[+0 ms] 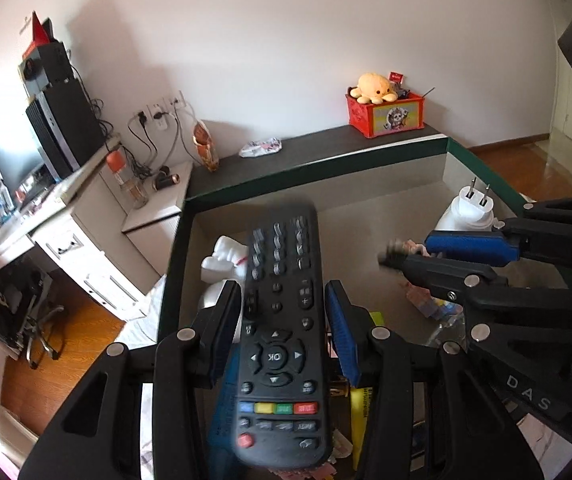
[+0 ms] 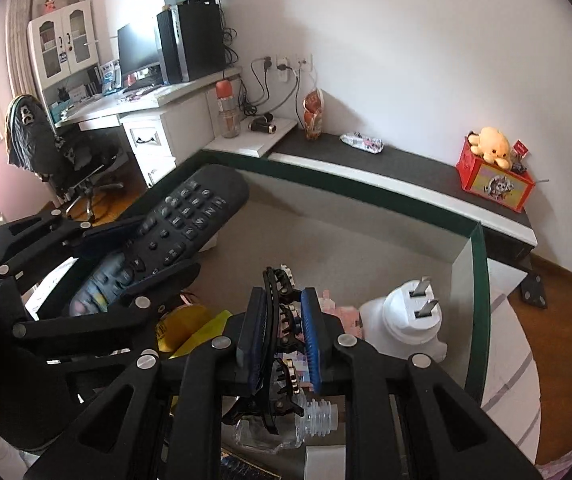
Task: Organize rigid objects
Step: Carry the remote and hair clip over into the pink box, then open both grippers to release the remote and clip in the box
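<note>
Left wrist view: the left gripper [image 1: 284,322] clamped a remote [image 1: 280,340] mid-body above the box [image 1: 314,168]; it should be lowered level. Right wrist view: the right gripper [image 2: 282,326] pinched a hair clip [image 2: 280,344] near the plug [image 2: 406,320]; set it clear.

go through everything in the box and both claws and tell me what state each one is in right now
left claw: shut on the remote control, held above the box
remote control: lifted, buttons facing the camera
right claw: shut on the hair clip
hair clip: clamped edge-on between the pads
white plug adapter: in the box, prongs up
clear plastic bottle: uncapped, lying down
box: open-topped
</note>
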The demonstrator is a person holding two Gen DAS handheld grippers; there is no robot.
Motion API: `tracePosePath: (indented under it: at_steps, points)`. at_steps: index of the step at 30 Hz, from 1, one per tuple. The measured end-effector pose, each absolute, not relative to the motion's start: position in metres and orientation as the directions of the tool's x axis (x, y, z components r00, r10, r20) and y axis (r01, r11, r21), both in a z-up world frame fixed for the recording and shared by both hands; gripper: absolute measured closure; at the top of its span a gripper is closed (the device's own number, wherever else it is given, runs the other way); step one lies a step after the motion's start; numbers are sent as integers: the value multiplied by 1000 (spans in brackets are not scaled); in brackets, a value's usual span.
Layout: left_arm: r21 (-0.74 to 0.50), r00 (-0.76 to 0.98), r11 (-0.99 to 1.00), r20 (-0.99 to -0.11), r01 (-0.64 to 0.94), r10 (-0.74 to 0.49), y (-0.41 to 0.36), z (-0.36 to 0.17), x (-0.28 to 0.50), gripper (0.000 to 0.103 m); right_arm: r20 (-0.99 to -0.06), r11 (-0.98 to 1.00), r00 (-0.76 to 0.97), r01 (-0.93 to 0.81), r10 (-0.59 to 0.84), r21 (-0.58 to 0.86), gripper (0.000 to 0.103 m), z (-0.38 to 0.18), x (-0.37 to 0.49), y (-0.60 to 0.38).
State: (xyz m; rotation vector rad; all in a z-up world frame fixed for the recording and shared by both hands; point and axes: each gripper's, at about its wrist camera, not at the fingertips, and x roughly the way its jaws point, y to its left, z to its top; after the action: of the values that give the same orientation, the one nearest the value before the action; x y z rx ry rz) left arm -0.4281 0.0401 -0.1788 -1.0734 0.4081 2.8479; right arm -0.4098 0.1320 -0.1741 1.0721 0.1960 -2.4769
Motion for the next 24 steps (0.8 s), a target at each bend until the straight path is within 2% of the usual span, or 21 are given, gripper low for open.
tracePosePath:
  at_steps: [2, 4, 8, 10, 11, 13, 14, 15, 19, 20, 21, 22, 24]
  points:
    - [207, -754, -966, -657, -154, -21, 38, -178, -427, 56, -722, -896, -606, 442, -334, 44, 84, -175, -409, 131]
    - [199, -754, -969, -656, -145, -22, 34, -177, -427, 47, -717, -900, -611, 434, -336, 52, 84, -174, -407, 132]
    - [216, -763, -968, -645, -129, -42, 33, -173, -420, 34, -710, -902, -617, 428, -339, 59, 84, -169, -400, 134]
    - [234, -780, -967, -622, -99, -71, 30, -166, -411, 22, -701, -909, -634, 414, -329, 51, 81, -164, -393, 136]
    - [242, -786, -967, -613, -85, -84, 28, -162, -406, 19, -694, -913, -644, 404, -320, 46, 74, -158, -387, 139]
    - [240, -797, -969, -596, -56, -102, 21, -154, -394, 11, -672, -925, -675, 379, -303, 35, 53, -148, -374, 145]
    - [228, -804, -973, -587, -46, -100, 18, -150, -387, 8, -662, -931, -691, 365, -290, 27, 34, -141, -368, 148]
    - [206, -808, -978, -582, -40, -90, 13, -145, -380, 0, -650, -935, -706, 353, -281, 20, 17, -136, -361, 151]
    - [155, -821, -987, -569, -46, -51, 7, -131, -348, 0, -598, -937, -748, 350, -289, 15, 16, -113, -330, 157]
    - [156, -824, -987, -565, -46, -51, 8, -128, -340, 0, -578, -940, -768, 340, -276, -3, 13, -106, -319, 157]
    - [155, -826, -987, -562, -45, -51, 8, -125, -334, 0, -567, -943, -779, 332, -265, -14, 4, -102, -312, 157]
    - [153, -827, -987, -561, -48, -47, 8, -122, -327, 0, -556, -948, -794, 316, -246, -31, 0, -97, -303, 157]
    - [146, -833, -988, -552, -51, -38, 8, -114, -313, 0, -539, -952, -812, 302, -225, -57, 0, -90, -287, 156]
